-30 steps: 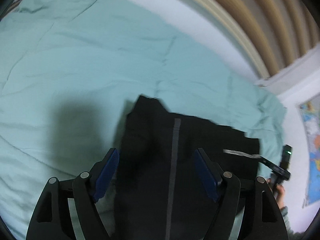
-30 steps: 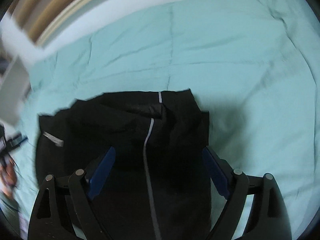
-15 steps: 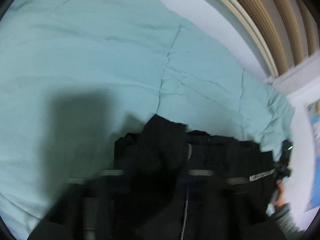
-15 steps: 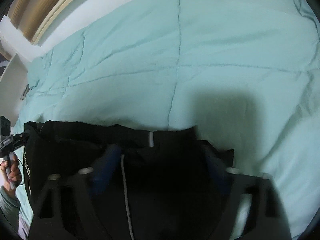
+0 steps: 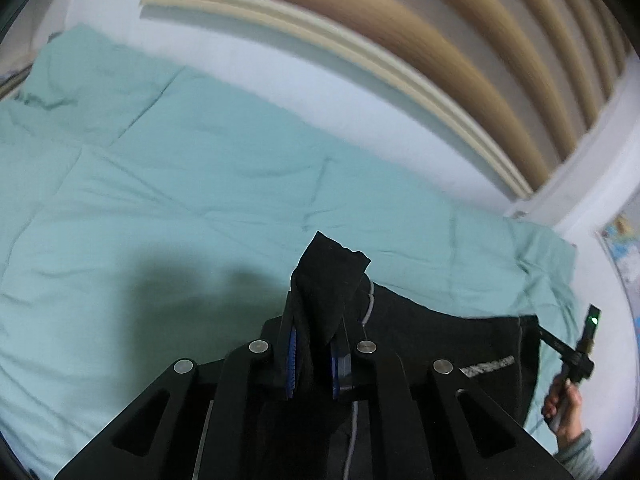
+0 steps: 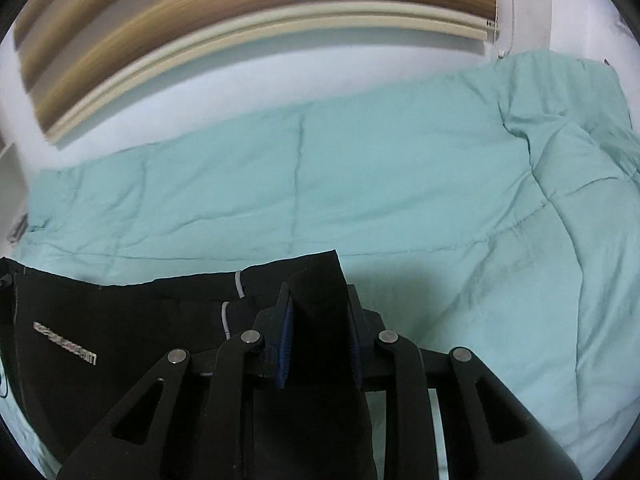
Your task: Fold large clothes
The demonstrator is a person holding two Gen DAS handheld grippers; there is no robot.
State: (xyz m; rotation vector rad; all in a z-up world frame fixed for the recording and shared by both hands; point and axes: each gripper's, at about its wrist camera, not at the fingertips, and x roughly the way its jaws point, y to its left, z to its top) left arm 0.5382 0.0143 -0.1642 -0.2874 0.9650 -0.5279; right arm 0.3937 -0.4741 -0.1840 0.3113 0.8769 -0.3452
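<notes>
Left gripper (image 5: 314,344) pinches a corner of the black garment (image 5: 440,332); right gripper (image 6: 320,336) clamps another corner, apparently lifted above the teal duvet (image 6: 400,180) toward twelve o'clock.

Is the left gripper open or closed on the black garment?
Closed: left gripper pinches a fold of the black garment between its pads.

Bedroom: teal quilt (image 6: 400,184) on bed, window blinds (image 5: 460,40)

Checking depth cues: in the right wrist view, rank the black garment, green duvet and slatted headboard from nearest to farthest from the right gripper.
1. Black garment: clamped in the right gripper.
2. Green duvet: just beyond.
3. Slatted headboard: farthest, behind the duvet.
</notes>
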